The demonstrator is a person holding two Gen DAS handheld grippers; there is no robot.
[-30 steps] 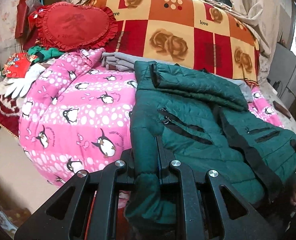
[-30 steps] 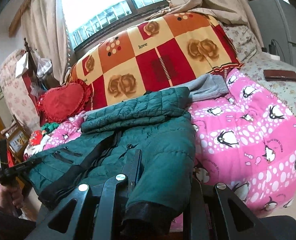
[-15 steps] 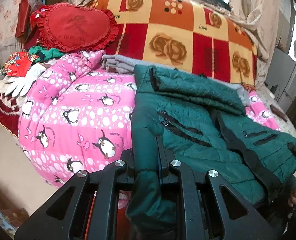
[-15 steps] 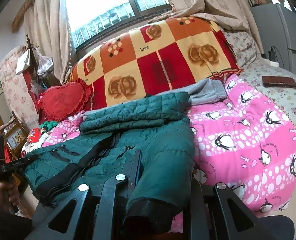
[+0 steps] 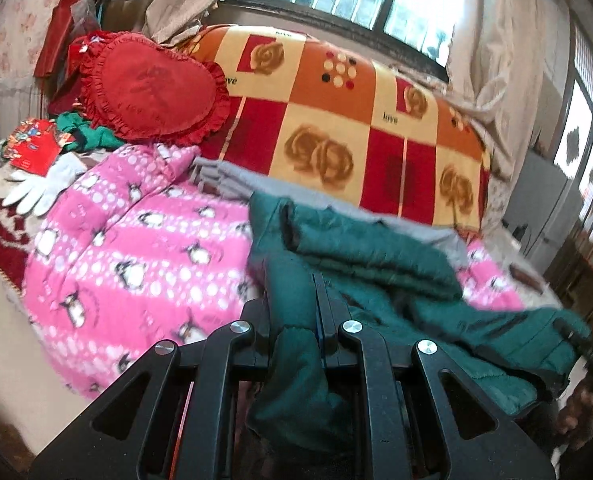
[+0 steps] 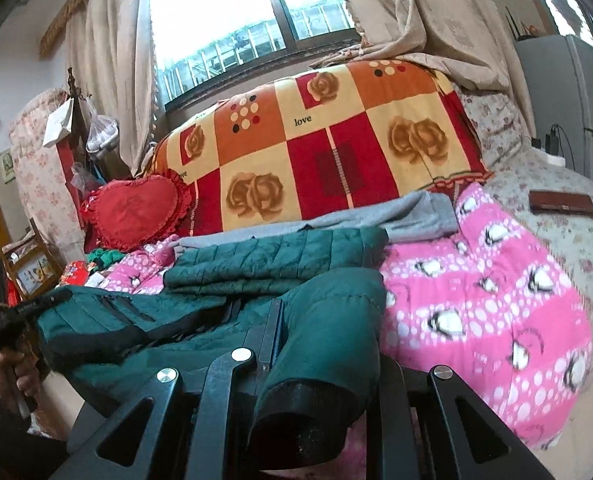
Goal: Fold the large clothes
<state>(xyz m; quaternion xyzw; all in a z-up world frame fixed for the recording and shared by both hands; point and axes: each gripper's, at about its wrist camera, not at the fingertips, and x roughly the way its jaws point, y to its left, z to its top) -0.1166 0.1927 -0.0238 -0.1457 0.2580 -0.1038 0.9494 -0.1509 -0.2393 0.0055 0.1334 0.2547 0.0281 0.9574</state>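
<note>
Left gripper [image 5: 296, 320] and right gripper [image 6: 320, 344]: each clamped on a near corner of the dark green quilted jacket [image 6: 224, 320]. Spread lower centre over the pink penguin-print quilt [image 6: 488, 312], long axis left-right between both, folded sleeve [image 6: 280, 264] beyond.

Quilted matt green jacket [image 6: 264, 264], fleecy pink blanket [image 6: 496, 300], matt black plastic gripper [image 5: 296, 320], shiny metal screws.
</note>
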